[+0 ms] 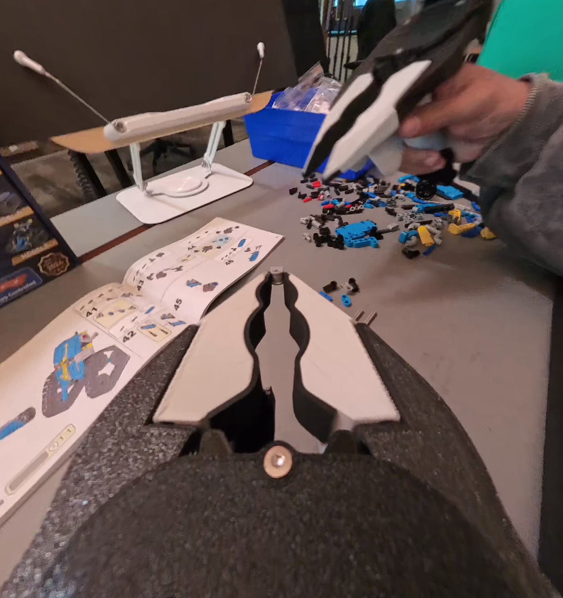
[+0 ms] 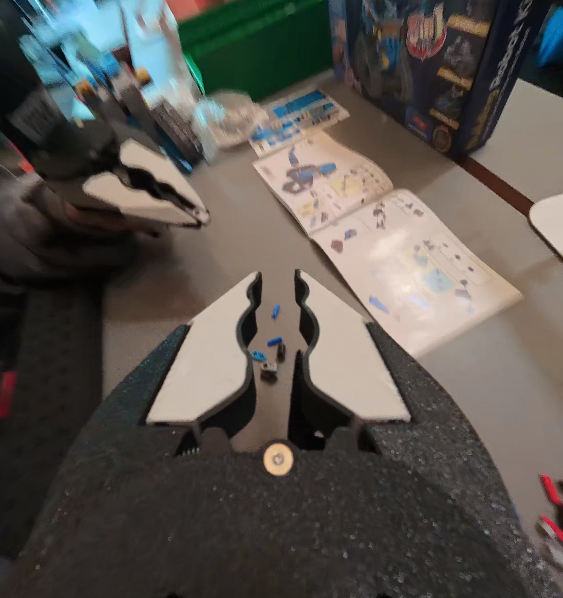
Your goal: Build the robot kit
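Observation:
My left gripper [image 1: 276, 275] is shut on a small grey connector piece [image 1: 276, 277] pinched at its fingertips, held above the grey table [image 1: 435, 356]. It also shows in the right wrist view [image 2: 202, 216], at the left, tips closed. My right gripper [image 2: 277, 275] is open by a narrow gap and empty. Between its fingers I see a small group of loose pieces [image 2: 272, 352] on the table: blue pins, a black one and a grey one. In the left wrist view the right gripper [image 1: 319, 171] hangs in a hand above the far edge of the pile of pieces [image 1: 387, 213].
An open instruction booklet [image 1: 176, 291] lies left of my left gripper and also shows in the right wrist view [image 2: 387, 242]. A white stand [image 1: 183, 191] and a blue bin [image 1: 280, 136] stand behind. A dark printed box [image 2: 435, 64] and clear bags [image 2: 228, 119] are at the table's far side. The grippers' ends are close to 10 cm from one another.

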{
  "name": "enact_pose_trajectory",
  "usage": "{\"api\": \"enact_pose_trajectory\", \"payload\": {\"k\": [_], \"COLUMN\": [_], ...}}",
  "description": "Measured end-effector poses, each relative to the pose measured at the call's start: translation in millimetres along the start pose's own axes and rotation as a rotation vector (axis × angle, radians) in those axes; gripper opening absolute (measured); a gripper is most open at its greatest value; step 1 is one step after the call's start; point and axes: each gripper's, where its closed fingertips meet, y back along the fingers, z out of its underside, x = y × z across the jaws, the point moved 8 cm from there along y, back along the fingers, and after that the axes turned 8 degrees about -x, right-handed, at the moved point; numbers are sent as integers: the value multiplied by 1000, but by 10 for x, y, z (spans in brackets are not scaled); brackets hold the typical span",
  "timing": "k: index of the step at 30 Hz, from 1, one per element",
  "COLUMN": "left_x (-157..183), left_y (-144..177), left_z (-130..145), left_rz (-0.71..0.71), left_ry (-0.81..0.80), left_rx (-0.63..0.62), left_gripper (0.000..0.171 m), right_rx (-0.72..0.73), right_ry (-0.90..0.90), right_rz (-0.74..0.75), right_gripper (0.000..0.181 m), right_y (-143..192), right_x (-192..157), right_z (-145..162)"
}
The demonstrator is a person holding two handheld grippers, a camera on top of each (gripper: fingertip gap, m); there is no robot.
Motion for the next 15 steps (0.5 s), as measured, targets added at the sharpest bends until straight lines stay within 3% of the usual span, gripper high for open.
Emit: {"api": "enact_pose_trajectory", "payload": {"k": [5,8,13,15], "left_x": [1,0,-21,-30], "left_y": [81,86,89,90], "left_z": [-64,-73,-73,-71], "left_rz": [33,29,32,34], "left_ry": [29,33,60,71], "left_rx": [62,59,56,52], "left_gripper": [6,7,7,7], "right_rx": [-319,-292,-253,-286], "right_ry": [41,13,-6,-12], "right_rz": [26,81,226,213], "right_gripper": [21,17,13,14], "right_y": [-282,-445,-666,-769], "right_x": [-299,-360,-284,-261], "right_z": [423,581,552,551]}}
